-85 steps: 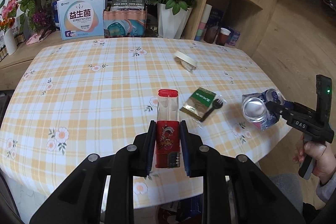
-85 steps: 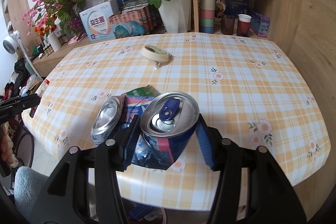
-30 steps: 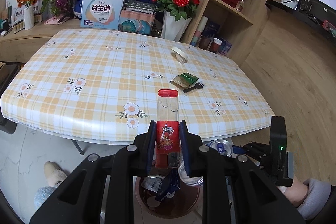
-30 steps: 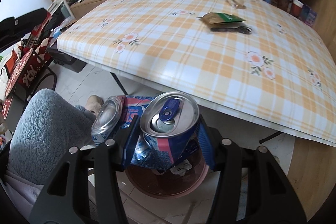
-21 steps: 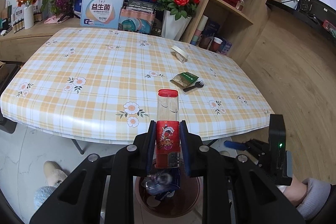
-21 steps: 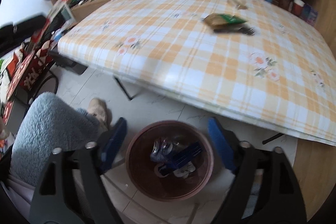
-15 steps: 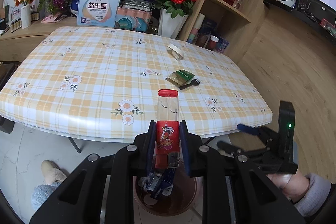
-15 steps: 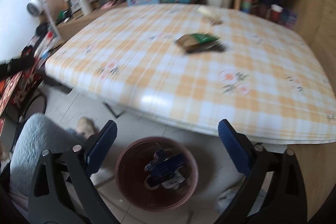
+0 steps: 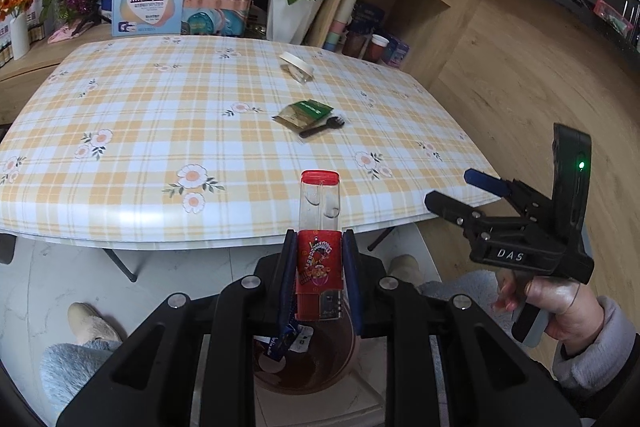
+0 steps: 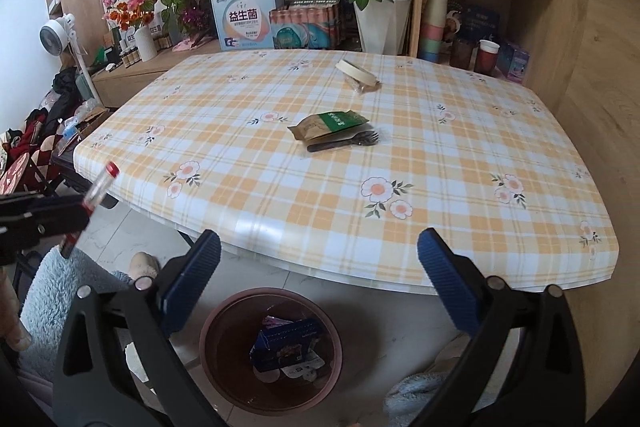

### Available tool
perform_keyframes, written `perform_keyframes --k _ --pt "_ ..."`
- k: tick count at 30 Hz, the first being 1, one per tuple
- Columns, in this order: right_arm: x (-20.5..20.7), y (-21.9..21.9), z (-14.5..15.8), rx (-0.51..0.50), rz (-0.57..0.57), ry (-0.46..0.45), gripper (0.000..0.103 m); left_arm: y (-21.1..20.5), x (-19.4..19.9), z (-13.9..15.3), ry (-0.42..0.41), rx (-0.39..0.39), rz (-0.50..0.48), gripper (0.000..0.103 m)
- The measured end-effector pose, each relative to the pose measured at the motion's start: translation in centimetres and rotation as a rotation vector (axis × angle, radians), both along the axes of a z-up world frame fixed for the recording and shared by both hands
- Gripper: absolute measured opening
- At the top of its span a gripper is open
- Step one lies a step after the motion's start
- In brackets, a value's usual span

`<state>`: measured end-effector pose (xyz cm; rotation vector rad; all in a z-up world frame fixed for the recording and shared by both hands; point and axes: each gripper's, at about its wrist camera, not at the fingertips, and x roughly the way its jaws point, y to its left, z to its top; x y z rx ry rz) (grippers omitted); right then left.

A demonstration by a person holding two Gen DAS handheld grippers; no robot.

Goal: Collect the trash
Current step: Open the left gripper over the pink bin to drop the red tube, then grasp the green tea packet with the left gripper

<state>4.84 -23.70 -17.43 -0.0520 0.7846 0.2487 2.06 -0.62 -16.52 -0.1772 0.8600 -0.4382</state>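
Left gripper (image 9: 319, 281) clamps a red-capped, red-labelled clear bottle (image 9: 320, 227); right gripper (image 10: 319, 293), just opened, holds nothing

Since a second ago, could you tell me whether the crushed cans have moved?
Yes. They left the right hand-held gripper, whose jaws have just been opening, and dropped into the brown bin beneath the table edge.

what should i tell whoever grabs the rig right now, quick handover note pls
Left gripper: shut on the red-capped clear tube, above the bin.
Right gripper: empty, jaws just opened wide above the bin.
Done: crushed cans and blue wrapper are in the bin.
Left: drop the tube; then from the table fetch the green packet, black fork and tape roll.
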Motion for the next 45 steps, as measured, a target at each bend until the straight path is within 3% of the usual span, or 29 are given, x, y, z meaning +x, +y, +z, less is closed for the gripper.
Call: perform_keyframes --k 14,16,19,31,45 --pt "-0.5 -2.3 0.6 0.067 -0.057 -0.008 0.097 -4.2 -0.8 -2.6 0.079 0.031 -0.141 0.022" --pt "-0.6 -2.4 0.5 0.064 -0.062 -0.005 0.097 -4.4 -1.0 -2.8 0.084 0.017 -0.163 0.039" --pt "-0.6 -2.5 0.3 0.061 -0.071 0.000 0.097 -4.4 -1.3 -2.6 0.063 0.022 -0.162 0.052" --pt "-0.5 -2.6 -0.1 0.045 -0.084 0.008 0.097 -1.5 -0.6 -1.8 -0.002 0.026 -0.015 0.073" --pt "1.6 -3.2 -0.3 0.008 -0.092 0.035 0.097 2.1 2.9 -0.5 -0.077 0.086 0.106 0.088"
